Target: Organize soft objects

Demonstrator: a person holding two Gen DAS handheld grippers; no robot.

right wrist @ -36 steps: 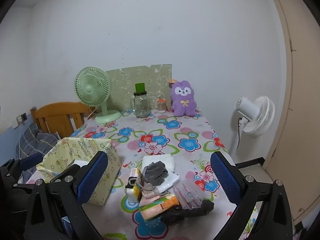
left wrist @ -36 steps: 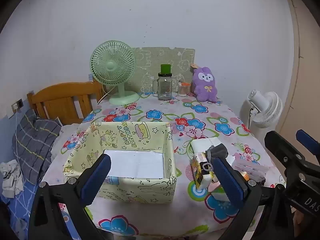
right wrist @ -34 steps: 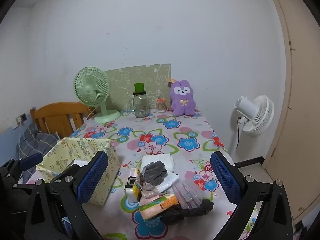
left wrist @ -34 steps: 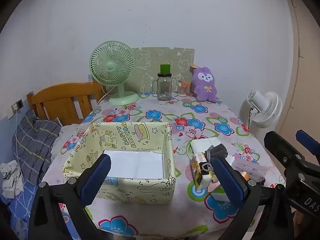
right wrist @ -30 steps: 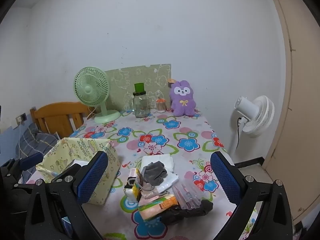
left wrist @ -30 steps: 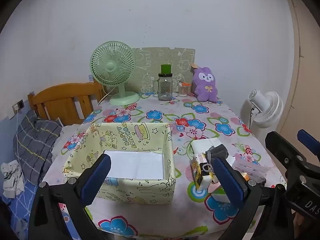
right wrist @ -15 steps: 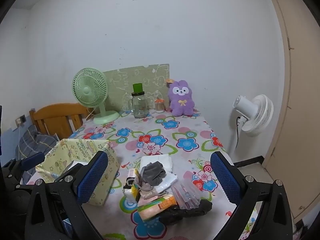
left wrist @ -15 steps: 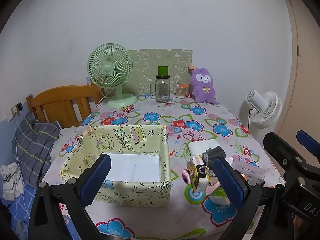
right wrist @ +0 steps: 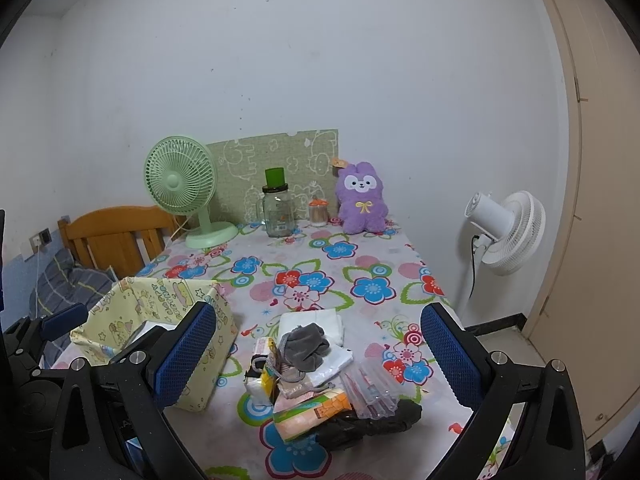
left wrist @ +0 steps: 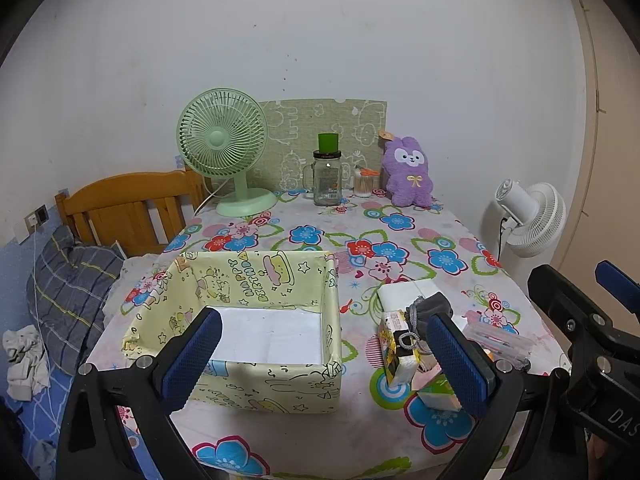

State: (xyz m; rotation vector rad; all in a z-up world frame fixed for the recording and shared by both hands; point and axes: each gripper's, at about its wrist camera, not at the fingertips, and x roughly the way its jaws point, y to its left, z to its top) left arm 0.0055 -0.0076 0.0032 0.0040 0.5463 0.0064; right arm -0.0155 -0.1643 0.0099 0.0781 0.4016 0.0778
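Note:
A yellow cartoon-print box point(left wrist: 256, 388) stands open at the table's front left, also in the right wrist view point(right wrist: 132, 320). Beside it lies a pile: a grey cloth pouch point(right wrist: 306, 346), white tissue packs point(right wrist: 316, 322), an orange-green tissue pack point(right wrist: 310, 414), a clear plastic bag point(right wrist: 370, 390) and a black cloth point(right wrist: 372, 424). The pile shows in the left wrist view point(left wrist: 416, 336). My left gripper point(left wrist: 326, 360) is open and empty above the box's near side. My right gripper point(right wrist: 316, 360) is open and empty above the pile.
At the back of the floral table point(left wrist: 360, 236) stand a green fan point(left wrist: 224, 152), a glass jar with green lid point(left wrist: 327, 176), a small orange-lidded jar point(left wrist: 363, 184) and a purple plush rabbit point(left wrist: 408, 174). A white fan point(right wrist: 504, 232) stands right; a wooden headboard point(left wrist: 128, 204) left.
Both grippers have lifted and drawn back a little from the table, so the scene sits slightly lower in both views. Nothing on the table moved.

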